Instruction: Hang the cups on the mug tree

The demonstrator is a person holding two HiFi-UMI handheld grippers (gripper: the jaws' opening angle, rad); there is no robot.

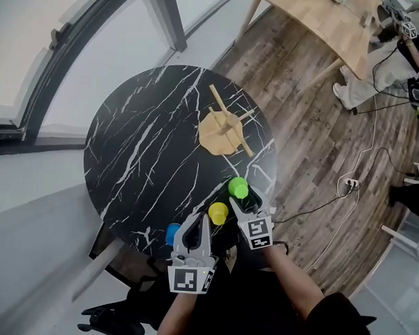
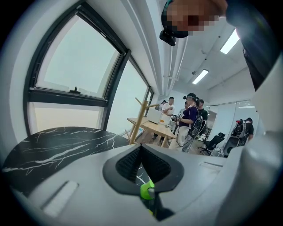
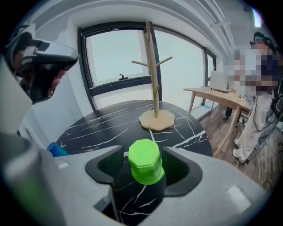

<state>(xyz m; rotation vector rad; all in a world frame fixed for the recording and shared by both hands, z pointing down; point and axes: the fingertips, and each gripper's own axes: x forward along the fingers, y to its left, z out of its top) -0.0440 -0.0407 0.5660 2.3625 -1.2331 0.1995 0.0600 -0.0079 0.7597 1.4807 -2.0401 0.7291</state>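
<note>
A wooden mug tree (image 1: pixel 224 129) stands bare on the round black marble table (image 1: pixel 142 140). Three cups sit upside down near the table's front edge: green (image 1: pixel 237 187), yellow (image 1: pixel 218 212) and blue (image 1: pixel 172 233). My right gripper (image 1: pixel 244 199) is open, its jaws on either side of the green cup (image 3: pixel 144 167) with small gaps at the pads (image 3: pixel 177 165). Behind the cup rises the mug tree (image 3: pixel 154 79). My left gripper (image 1: pixel 200 225) hovers shut and holding nothing between the yellow and blue cups. In the left gripper view its jaws (image 2: pixel 141 149) meet, and a sliver of green cup (image 2: pixel 146 190) shows below.
A light wooden table (image 1: pixel 331 27) stands at the back right, with people beside it. Cables and a power strip (image 1: pixel 349 182) lie on the plank floor. A large window (image 1: pixel 63 28) runs along the left. The blue cup (image 3: pixel 57 149) lies left of the right gripper.
</note>
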